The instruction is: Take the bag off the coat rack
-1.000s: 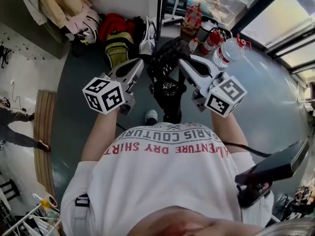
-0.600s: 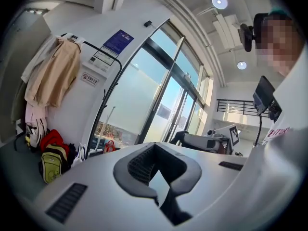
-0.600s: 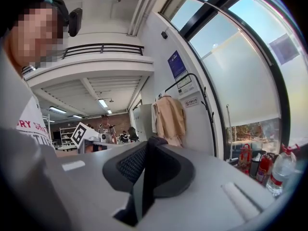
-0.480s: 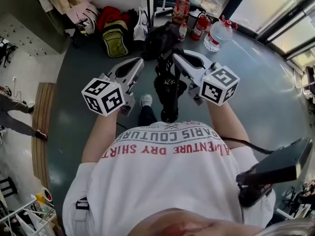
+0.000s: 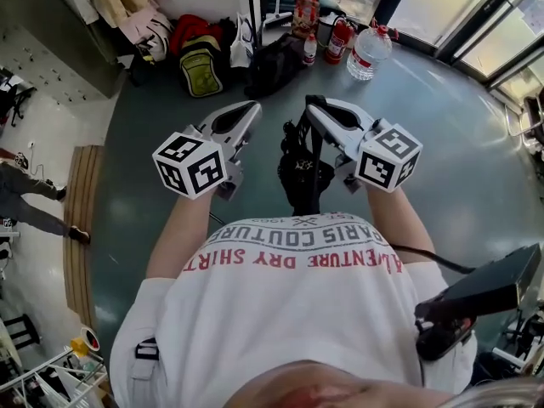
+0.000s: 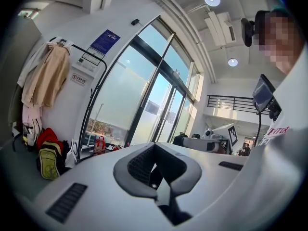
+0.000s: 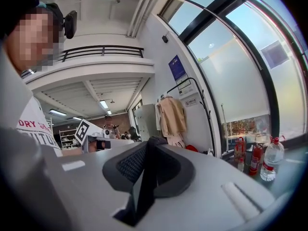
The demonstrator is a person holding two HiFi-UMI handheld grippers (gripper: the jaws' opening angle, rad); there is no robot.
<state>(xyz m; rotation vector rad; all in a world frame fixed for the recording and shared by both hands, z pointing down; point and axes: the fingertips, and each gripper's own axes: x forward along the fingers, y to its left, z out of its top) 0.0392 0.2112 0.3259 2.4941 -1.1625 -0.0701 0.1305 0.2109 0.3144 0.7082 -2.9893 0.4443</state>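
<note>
A black bag (image 5: 302, 172) hangs in front of me between the two grippers, clear of the floor. My right gripper (image 5: 316, 109) is shut on the bag's black strap (image 7: 144, 186), which runs between its pads. My left gripper (image 5: 248, 113) is level beside it, shut and holding nothing. The black coat rack (image 6: 94, 76) stands against the far wall, well away from both grippers, with a beige coat (image 6: 48, 76) on it. The right gripper view shows the same coat rack (image 7: 206, 112) and coat (image 7: 172, 115).
On the floor below the rack lie a yellow-green backpack (image 5: 202, 68), a red bag (image 5: 191, 34) and a black bag (image 5: 272, 62). A fire extinguisher (image 5: 338, 39) and a big water bottle (image 5: 367, 48) stand by the glass doors. A wooden mat (image 5: 76, 228) lies left.
Both grippers and the hanging bag have drawn back from the rack wall. The pile of bags and the bottles now sit farther away, higher in the head view.
</note>
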